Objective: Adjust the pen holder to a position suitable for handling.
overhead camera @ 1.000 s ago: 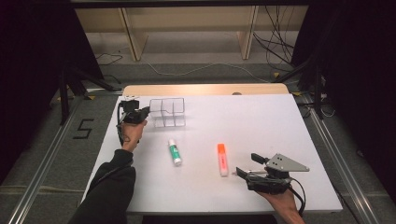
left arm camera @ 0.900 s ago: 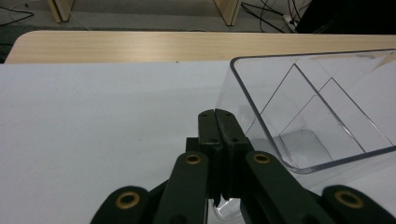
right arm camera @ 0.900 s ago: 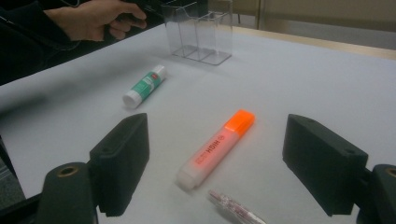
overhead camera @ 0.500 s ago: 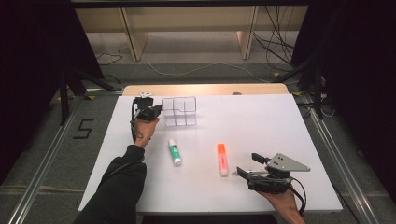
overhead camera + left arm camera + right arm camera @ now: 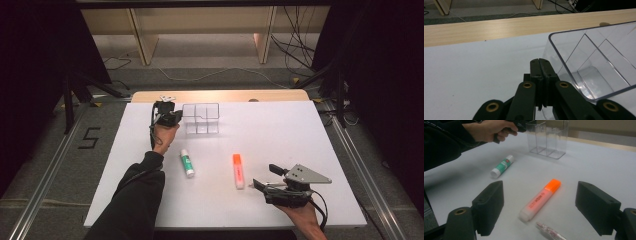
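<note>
A clear plastic organizer (image 5: 201,118) with several compartments stands at the back of the white table. My left gripper (image 5: 172,116) is shut and empty, its closed tips (image 5: 540,62) against the organizer's (image 5: 594,62) left wall. A green-and-white glue stick (image 5: 186,163) and an orange highlighter (image 5: 239,171) lie in the middle of the table. My right gripper (image 5: 264,176) rests near the front right, open, with the highlighter (image 5: 540,200) lying ahead between its spread jaws, untouched. Farther off are the glue stick (image 5: 502,166) and the organizer (image 5: 549,138).
The white tabletop (image 5: 290,135) ends in a wooden strip (image 5: 225,95) at the back. A small white object (image 5: 167,98) lies on that strip behind my left gripper. A thin clear pen-like item (image 5: 550,232) lies just in front of my right gripper.
My left gripper has slid to the right along the back of the table, and the organizer has shifted right with it. The right gripper, glue stick and highlighter have stayed put.
</note>
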The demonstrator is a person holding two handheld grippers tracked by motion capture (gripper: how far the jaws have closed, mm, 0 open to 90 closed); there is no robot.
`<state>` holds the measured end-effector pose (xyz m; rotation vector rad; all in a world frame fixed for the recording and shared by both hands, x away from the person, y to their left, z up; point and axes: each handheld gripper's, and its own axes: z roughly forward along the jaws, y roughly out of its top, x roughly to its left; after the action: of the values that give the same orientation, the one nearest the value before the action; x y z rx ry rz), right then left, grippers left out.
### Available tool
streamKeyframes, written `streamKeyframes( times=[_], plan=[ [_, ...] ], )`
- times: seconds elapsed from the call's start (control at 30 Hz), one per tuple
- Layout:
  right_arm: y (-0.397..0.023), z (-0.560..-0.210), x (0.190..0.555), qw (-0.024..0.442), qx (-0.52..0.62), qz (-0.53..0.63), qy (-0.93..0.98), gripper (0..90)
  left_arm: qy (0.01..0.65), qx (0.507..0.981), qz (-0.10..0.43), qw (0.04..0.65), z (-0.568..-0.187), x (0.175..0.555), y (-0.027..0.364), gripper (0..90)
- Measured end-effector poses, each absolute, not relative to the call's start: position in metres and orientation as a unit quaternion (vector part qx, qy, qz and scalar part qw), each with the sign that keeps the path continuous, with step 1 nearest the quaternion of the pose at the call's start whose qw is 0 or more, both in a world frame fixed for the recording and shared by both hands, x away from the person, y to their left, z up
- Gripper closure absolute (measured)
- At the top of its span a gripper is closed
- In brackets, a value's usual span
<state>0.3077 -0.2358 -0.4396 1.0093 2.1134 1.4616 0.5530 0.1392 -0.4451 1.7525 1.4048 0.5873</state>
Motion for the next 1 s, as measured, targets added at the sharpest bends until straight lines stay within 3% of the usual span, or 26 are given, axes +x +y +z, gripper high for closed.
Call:
streamKeyframes(
  times=[1.0],
  plan=[
    [-0.236, -0.439, 0.307, 0.187, 0.356, 0.522, 0.752, 23.8, 0.519, 0.722, 0.225, 0.399, -0.438, 0.557, 0.08, 89.2]
  ],
)
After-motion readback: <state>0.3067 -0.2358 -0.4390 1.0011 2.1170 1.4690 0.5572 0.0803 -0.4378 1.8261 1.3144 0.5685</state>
